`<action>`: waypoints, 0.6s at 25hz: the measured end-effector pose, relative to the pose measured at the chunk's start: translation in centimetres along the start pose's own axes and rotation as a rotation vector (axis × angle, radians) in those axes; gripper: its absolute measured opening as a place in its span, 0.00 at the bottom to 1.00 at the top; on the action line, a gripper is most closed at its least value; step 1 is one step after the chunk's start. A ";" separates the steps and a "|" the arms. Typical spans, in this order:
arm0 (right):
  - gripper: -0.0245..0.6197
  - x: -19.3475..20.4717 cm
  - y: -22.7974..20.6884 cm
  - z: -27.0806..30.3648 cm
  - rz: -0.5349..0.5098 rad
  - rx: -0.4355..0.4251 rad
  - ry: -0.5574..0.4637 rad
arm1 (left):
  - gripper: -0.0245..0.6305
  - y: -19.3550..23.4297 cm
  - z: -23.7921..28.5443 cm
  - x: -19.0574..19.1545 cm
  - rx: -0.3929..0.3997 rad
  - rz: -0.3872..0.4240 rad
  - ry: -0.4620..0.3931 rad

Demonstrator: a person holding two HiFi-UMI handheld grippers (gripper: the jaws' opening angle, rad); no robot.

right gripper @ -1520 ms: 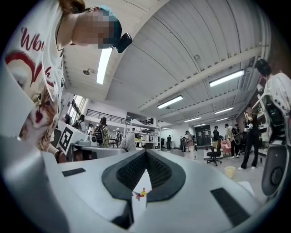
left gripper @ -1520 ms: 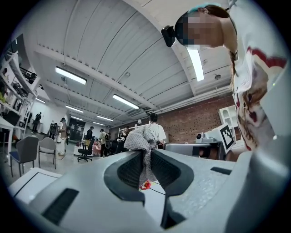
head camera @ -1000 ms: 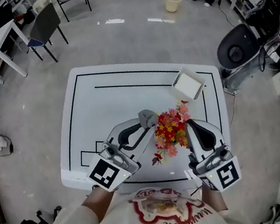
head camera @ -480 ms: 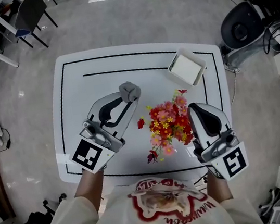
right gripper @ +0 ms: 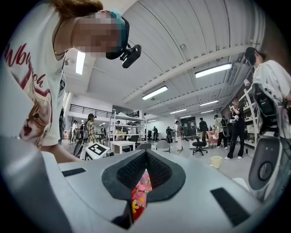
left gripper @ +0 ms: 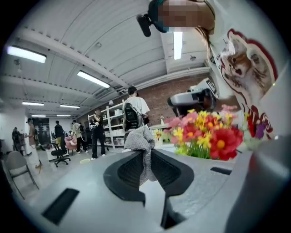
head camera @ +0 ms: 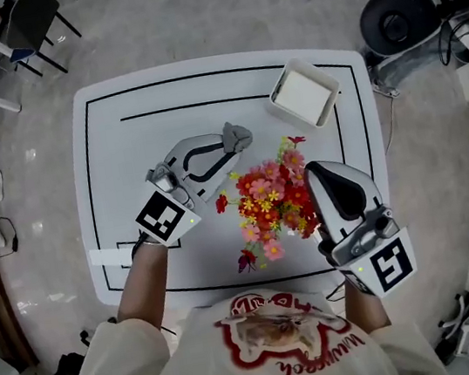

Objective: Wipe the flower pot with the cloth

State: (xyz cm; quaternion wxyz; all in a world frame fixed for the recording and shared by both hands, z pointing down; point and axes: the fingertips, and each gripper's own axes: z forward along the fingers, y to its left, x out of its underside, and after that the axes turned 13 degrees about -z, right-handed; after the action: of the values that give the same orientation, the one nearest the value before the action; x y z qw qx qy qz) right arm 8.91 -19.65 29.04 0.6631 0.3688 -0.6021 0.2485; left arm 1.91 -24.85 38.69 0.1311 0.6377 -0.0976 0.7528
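— Grey cloth (head camera: 236, 136) in your left one, is it?

— Yes. My left gripper (head camera: 230, 146) is clamped on it. In the left gripper view the cloth (left gripper: 142, 144) is pinched between the two black pads and bunches up beyond the tips. That gripper (left gripper: 146, 160) lies roughly level and points right. The cloth sits just left of the flowers (head camera: 269, 208), toward their far side. I cannot tell whether it touches a bloom.

— And the right?

— My right gripper (head camera: 311, 177) is closed too. In the right gripper view (right gripper: 144, 167) its jaws pinch a narrow red and pink piece with a yellow blossom on it, part of the flowers (right gripper: 141, 193). From above, its tips reach into the right side of the bunch.

— Where is the flower pot, then?

— Under the blooms. From the head view the red, pink and yellow heads cover it, so the pot itself does not show. The bunch is between my two grippers, over the middle of the counter (head camera: 124, 155) and a little toward the near edge. Whether it stands on the counter or is lifted I cannot tell.

— What lies around it?

— White counter top with black lines drawn on it. One white square tray (head camera: 304, 96) sits at the far right corner, near the far side of the flowers and apart from the cloth. Beyond the counter is a pale glossy floor. Both gripper views show people standing by shelves and office chairs.
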 end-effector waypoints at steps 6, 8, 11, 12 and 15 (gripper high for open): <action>0.04 1.6 -0.7 -0.5 0.059 0.015 0.033 | 0.10 1.1 2.4 3.6 0.090 -0.122 0.021; 0.04 1.9 -0.8 -0.5 0.068 0.018 0.037 | 0.10 0.5 3.1 4.6 0.148 -0.128 0.046; 0.04 2.0 -1.2 -0.5 0.076 0.026 0.036 | 0.10 -0.8 4.3 5.7 0.234 -0.124 0.094; 0.04 2.2 -1.3 -0.5 0.080 0.029 0.038 | 0.10 -1.2 4.7 5.9 0.258 -0.124 0.104; 0.04 2.7 -1.5 -0.3 0.089 0.032 0.045 | 0.10 -2.0 5.4 6.4 0.329 -0.115 0.122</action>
State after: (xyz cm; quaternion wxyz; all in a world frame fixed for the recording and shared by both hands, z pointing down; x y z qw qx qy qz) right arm 10.66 -20.60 31.38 0.6589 0.3467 -0.5986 0.2955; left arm 6.60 -24.13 45.87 0.0733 0.6081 0.0716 0.7872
